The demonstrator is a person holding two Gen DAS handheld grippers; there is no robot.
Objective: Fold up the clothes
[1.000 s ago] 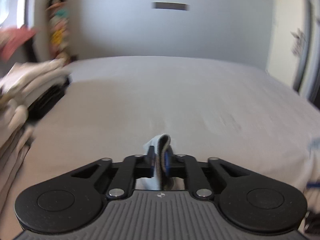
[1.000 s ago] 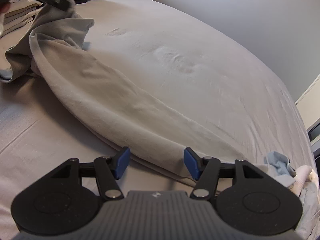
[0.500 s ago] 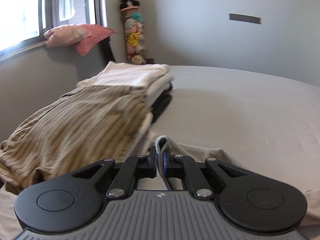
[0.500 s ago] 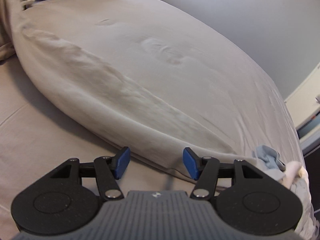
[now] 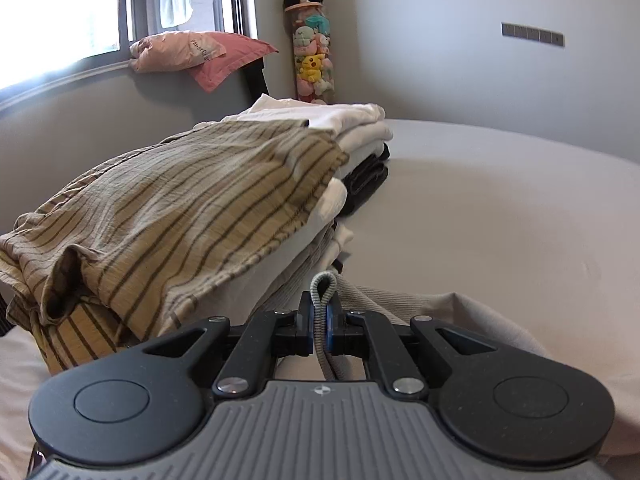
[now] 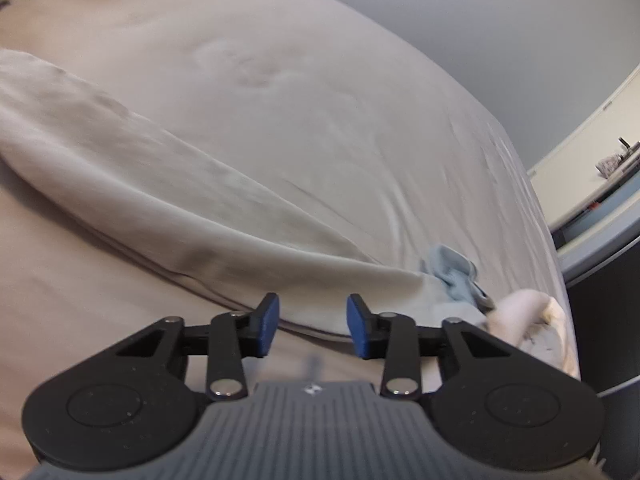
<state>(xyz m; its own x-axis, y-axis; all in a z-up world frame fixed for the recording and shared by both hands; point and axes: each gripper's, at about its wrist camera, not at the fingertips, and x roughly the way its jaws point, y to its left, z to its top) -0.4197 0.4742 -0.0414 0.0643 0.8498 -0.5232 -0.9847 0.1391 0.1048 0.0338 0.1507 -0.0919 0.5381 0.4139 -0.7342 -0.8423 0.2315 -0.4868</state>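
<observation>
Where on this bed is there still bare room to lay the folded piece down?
The widest bare stretch of sheet lies right of the stacked clothes, running back to the wall. It is crowded along the window side, under the striped shirt, and at the bed's right edge, by the blue cloth.

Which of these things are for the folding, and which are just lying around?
For the folding:
- beige garment, ribbed edge pinched in the left gripper
- right gripper, jaws closing over the garment's other edge
- striped shirt and folded pile
- blue cloth, waiting

Just lying around:
- plush toys
- pink pillow
- window
</observation>
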